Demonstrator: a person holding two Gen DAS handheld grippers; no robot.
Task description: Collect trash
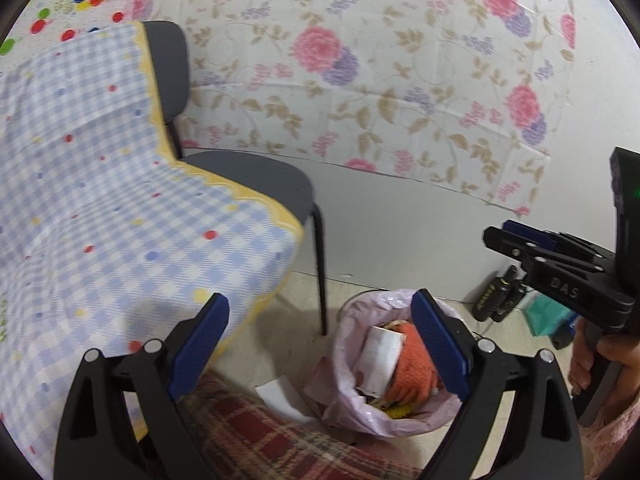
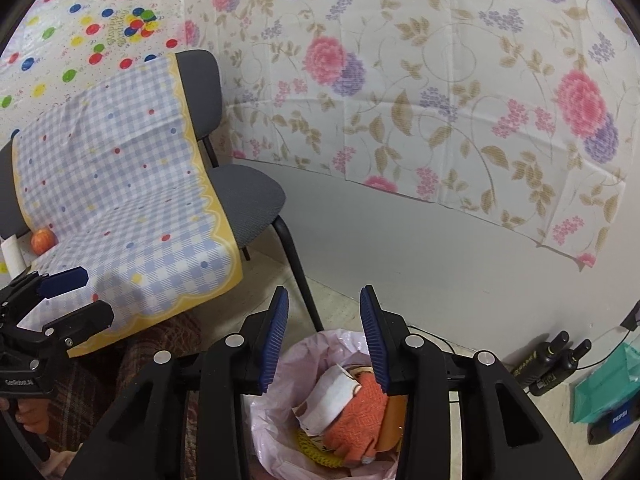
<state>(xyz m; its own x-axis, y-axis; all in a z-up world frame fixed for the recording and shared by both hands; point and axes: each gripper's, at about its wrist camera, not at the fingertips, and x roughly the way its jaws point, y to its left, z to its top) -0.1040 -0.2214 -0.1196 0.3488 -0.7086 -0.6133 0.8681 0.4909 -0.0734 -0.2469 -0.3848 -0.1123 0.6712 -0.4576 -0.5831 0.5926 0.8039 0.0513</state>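
Note:
A bin with a pink liner (image 1: 344,384) (image 2: 272,436) stands on the floor by the chair leg. It holds an orange knitted cloth (image 1: 412,368) (image 2: 356,412), a white paper piece (image 1: 380,356) (image 2: 332,396) and something yellow (image 2: 316,452). My left gripper (image 1: 320,300) (image 2: 96,294) is open wide with nothing between its fingers, held left of and above the bin. My right gripper (image 2: 324,294) (image 1: 498,232) hovers over the bin, open and empty. An orange ball (image 2: 42,240) and a white roll (image 2: 12,256) lie on the chair seat. A white scrap (image 1: 276,396) lies on the floor beside the bin.
A grey chair (image 1: 256,180) (image 2: 248,196) is draped with a blue checked cloth (image 1: 100,200) (image 2: 120,184). Black bottles (image 1: 496,296) (image 2: 552,364) and a teal box (image 2: 604,384) sit at the wall on the right. Red plaid fabric (image 1: 260,436) lies near the bottom edge.

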